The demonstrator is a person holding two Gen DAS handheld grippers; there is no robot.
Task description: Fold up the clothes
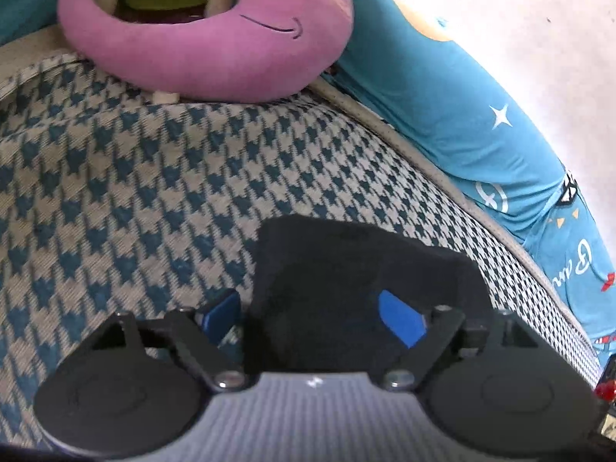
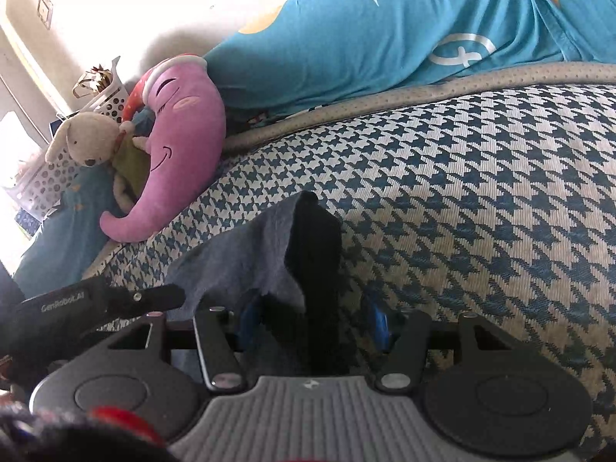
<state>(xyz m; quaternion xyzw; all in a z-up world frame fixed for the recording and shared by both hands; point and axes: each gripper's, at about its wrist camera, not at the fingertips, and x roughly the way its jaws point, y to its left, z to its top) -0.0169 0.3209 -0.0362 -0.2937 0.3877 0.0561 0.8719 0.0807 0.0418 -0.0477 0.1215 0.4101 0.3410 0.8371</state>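
Here the dark garment [image 2: 308, 246] is the centre of things: a small piece of black and grey-blue cloth, held off the houndstooth bed cover [image 2: 481, 200] between the 2 hand-held tools. In the right wrist view it rises in a bunched, upright fold between the blue pads [image 2: 379, 323] of the right gripper [image 2: 312, 325], whose jaws stand wide, with the cloth draped in the gap rather than clearly pinched; whether it has any real hold I cannot tell. In the left wrist view the same cloth [image 1: 346, 269] fills the space between the fingers of the left gripper [image 1: 315, 315]; its jaws also look fairly wide, and the fabric hides whether either pad presses on it. Judging by this, the piece is being brought together at one edge so that a fold can be laid down on the cover, which serves as the flat work surface.

Further out, the other tool's black body [image 2: 100, 300] sits just beside the right gripper on its left, so the 2 work close. A pink plush toy [image 2: 181, 146] with a beige stuffed animal [image 2: 88, 142] lies at the cover's far corner, and a teal pillow [image 2: 385, 30] runs along its far edge. Both stay well apart from the cloth, so nothing blocks the laying-down
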